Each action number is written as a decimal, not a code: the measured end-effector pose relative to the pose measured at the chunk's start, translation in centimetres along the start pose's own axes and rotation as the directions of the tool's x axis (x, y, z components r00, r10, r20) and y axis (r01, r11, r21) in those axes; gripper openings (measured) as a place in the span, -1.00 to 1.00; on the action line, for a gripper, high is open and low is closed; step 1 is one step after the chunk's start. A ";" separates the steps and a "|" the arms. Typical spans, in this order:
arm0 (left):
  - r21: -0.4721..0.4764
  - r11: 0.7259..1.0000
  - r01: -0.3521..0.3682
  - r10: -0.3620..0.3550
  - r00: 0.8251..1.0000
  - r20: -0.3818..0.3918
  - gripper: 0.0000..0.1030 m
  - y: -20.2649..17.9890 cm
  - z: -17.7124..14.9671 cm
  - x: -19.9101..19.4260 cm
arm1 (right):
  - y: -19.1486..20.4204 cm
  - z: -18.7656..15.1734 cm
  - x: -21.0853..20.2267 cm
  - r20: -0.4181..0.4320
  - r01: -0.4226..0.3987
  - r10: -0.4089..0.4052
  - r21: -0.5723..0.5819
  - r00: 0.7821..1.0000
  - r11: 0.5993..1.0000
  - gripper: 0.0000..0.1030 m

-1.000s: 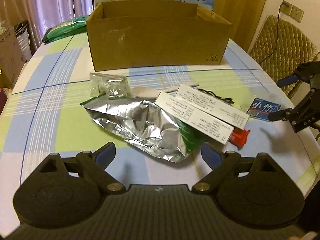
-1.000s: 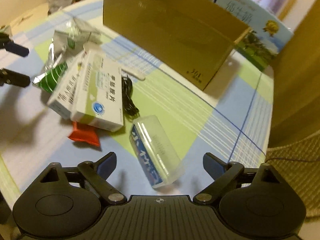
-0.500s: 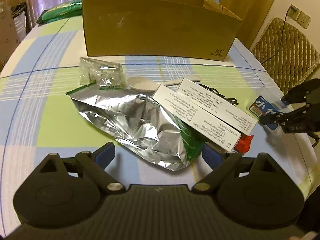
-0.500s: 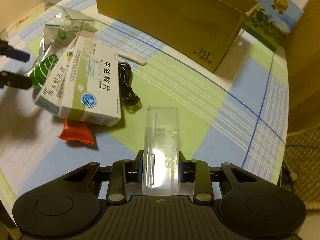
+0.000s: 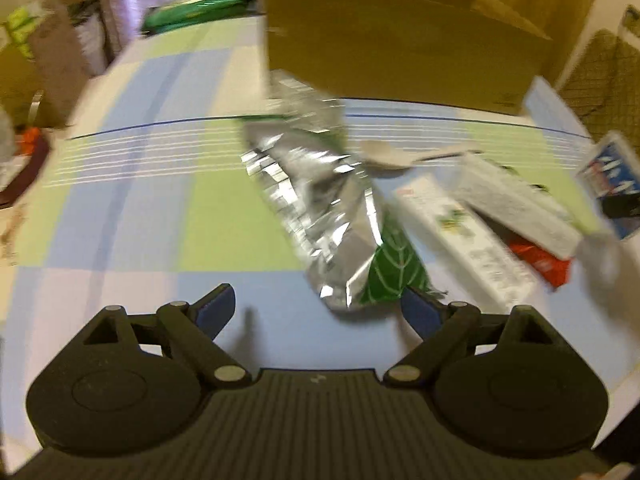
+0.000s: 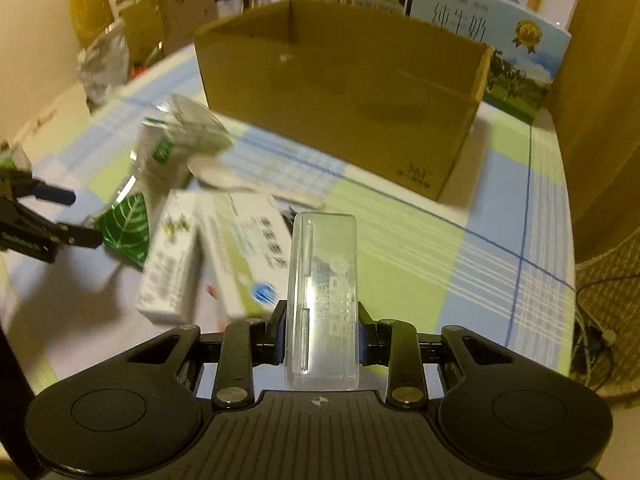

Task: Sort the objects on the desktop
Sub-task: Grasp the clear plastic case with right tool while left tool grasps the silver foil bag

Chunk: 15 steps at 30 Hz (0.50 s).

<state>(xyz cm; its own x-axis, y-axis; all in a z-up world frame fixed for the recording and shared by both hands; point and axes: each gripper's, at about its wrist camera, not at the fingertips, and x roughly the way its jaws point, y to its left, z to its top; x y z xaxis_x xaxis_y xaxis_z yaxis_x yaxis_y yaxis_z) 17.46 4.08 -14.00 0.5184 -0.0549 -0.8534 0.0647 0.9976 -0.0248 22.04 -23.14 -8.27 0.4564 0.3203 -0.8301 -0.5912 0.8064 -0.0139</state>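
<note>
- My right gripper [image 6: 322,330] is clamped on the clear plastic case [image 6: 322,300]. Both pads press its long sides near the bottom end, low centre of the right wrist view.
- The case's long axis runs straight up the frame, far end pointing at the cardboard box [image 6: 344,100]. It's held off the checked tablecloth [image 6: 420,256].
- My left gripper [image 5: 320,312] is spread wide with nothing between the fingers, low in the left wrist view, just over the cloth.
- Right in front of it is the foil bag [image 5: 320,200], long axis running from upper centre down to lower right, green leaf-print end nearest the right finger.
- To the right of the bag are two white medicine boxes [image 5: 472,232] side by side, with a red packet [image 5: 540,264] poking out from under them and a white spoon [image 5: 400,158] lying above them.
- The cardboard box sits open-topped at the top of both views. I can't see the inside from either camera.
- A milk carton box [image 6: 492,36] stands behind it, upper right.
- The left view is pretty motion-blurred.
</note>
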 end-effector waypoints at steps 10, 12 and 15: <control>-0.070 0.996 0.060 -0.058 0.998 0.030 0.73 1.0 2.0 0.4 | 3.5 1.1 -0.3 0.079 -0.080 0.071 0.115 0.994 0.990 -0.45; -0.085 0.993 0.077 -0.075 0.997 0.030 0.73 1.0 2.7 1.3 | 3.5 1.2 0.1 0.081 -0.090 0.079 0.140 0.994 0.986 -0.45; -0.108 0.989 0.101 -0.100 0.995 0.018 0.73 1.2 4.2 3.1 | 3.3 1.4 0.8 0.077 -0.092 0.082 0.147 0.994 0.985 -0.45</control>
<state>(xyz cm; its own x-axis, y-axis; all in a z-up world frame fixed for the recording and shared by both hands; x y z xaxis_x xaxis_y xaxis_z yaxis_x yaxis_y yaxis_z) 22.76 4.89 -14.48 0.5248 -0.1552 -0.8369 0.0249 0.9856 -0.1672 21.41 -19.45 -8.21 0.4560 0.4224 -0.7833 -0.5266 0.8377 0.1451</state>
